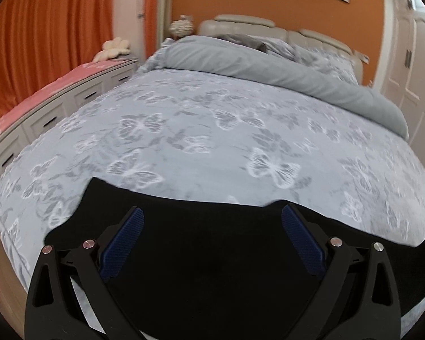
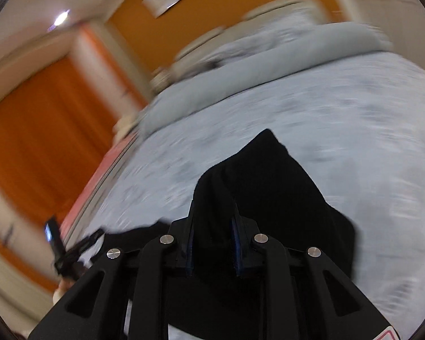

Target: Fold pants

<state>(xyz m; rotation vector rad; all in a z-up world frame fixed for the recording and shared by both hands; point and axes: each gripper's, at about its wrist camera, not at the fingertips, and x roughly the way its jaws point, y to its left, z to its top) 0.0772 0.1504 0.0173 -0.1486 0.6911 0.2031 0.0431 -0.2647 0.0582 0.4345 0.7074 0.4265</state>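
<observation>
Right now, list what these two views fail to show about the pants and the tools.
- Pants, left wrist view: their near part is cut off by the bottom edge and hidden behind the open left tool; no seams or legs show in the black.
- Right wrist view: motion blur smears the bed; whether the right tool pinches the fabric between its fingers cannot be told.

pants (image 1: 212,255) | black, soft | lying on bed's near edge | one part bunched upward

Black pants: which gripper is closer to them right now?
Right. The right gripper has a raised bunch of the black pants between its nearly closed fingers; the left gripper is wide open above the pants, gripping nothing.
</observation>
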